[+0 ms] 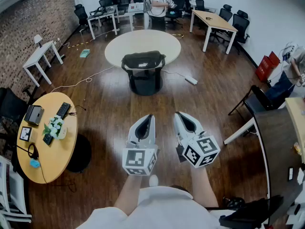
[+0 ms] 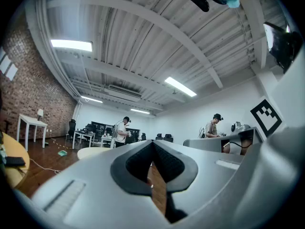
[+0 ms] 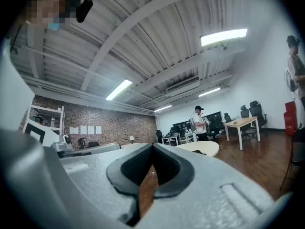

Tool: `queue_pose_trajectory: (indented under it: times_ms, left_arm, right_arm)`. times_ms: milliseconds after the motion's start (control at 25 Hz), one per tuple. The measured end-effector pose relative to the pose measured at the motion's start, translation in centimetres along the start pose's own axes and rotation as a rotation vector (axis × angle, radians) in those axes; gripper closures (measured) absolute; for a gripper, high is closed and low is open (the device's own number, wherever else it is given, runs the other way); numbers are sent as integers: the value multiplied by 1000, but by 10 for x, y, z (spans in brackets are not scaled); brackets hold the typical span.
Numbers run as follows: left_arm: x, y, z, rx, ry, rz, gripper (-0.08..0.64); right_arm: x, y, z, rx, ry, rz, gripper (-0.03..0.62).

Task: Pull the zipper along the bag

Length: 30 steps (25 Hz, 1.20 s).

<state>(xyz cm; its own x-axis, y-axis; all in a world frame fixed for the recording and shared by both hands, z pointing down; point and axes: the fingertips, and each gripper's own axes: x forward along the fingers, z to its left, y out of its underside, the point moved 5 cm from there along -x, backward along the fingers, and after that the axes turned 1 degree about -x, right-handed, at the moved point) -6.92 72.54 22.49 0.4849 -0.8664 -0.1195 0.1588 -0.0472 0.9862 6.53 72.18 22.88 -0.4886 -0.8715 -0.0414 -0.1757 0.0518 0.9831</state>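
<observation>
A black bag (image 1: 143, 60) lies on the near edge of a round cream table (image 1: 143, 46) several steps ahead of me. Its zipper is too small to make out. My left gripper (image 1: 149, 116) and right gripper (image 1: 178, 114) hover side by side over the wooden floor, far short of the table. Both are shut with nothing between the jaws. In the left gripper view the shut left gripper (image 2: 153, 143) points up towards the ceiling. The right gripper (image 3: 152, 147) is shut too, and its view shows the cream table (image 3: 202, 147) beyond it.
A round yellow table (image 1: 45, 138) with a keyboard and flowers stands at the left. A dark desk (image 1: 281, 142) and a black chair (image 1: 255, 100) are at the right. Cables (image 1: 81, 81) cross the floor. A person (image 1: 156, 1) stands behind the cream table among desks.
</observation>
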Motion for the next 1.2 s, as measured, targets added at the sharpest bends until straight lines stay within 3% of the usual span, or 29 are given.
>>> queue_pose_trajectory:
  times_ms: [400,520,840,960,1200]
  left_arm:
    - [103,24,86,-14,-71,24,543]
    - [157,32,105,1,-79,27,543]
    - [315,23,136,70,-95,-43,543]
    - [348,39,145,78,-101,-42,543]
    - [422,72,187,43,-152,46,543]
  right_arm:
    - [123,21,-60,-25,15,52,603]
    - [170,20,-96,-48,2,58,603]
    - [292,-39,-230,-70,-2,-18,603]
    - [322,-26,-264,-45,-18,-3,603]
    - [394,2,-313,-53,-59,70,603]
